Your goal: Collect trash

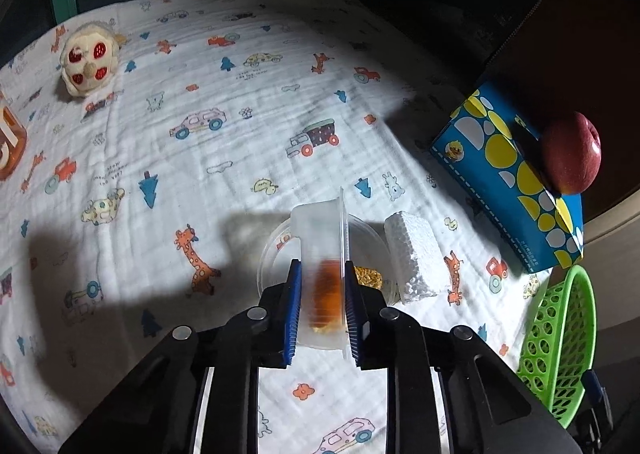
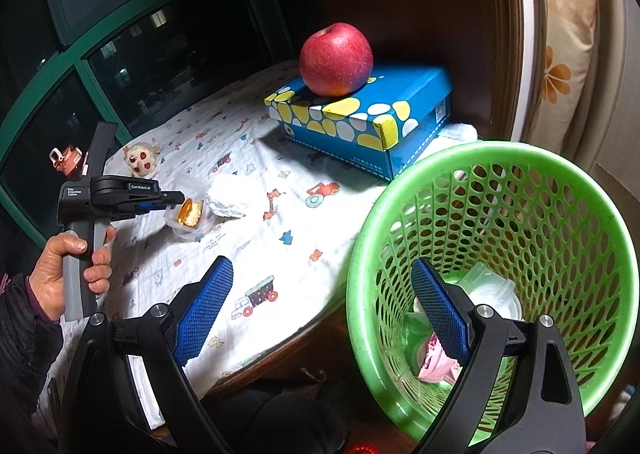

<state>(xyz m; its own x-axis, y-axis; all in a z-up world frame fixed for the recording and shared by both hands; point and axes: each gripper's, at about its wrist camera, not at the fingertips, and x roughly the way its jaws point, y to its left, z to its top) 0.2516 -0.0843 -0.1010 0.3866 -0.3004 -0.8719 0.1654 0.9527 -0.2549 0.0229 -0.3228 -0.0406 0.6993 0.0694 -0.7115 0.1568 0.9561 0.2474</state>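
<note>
Left wrist view: left gripper (image 1: 323, 308) clamped on a clear plastic cup (image 1: 324, 254) tipped on its side, orange food residue inside, blue pads pressing both walls. Cup sits over a clear lid (image 1: 276, 250) on the printed cloth (image 1: 200, 157), white foam block (image 1: 414, 258) just beside it. Right wrist view gives what that one misses: a hand (image 2: 70, 266) gripping the left tool's handle, and the inside of the green basket (image 2: 500, 266) with clear plastic and a pink wrapper at the bottom. Basket stands off the table edge. Right gripper (image 2: 328, 310) is spread wide, nothing between its fingers, one finger over the cloth, the other across the basket rim. Apple (image 2: 336, 57) rests on the blue box (image 2: 360, 121); plush toy (image 1: 89, 59) far corner.
</note>
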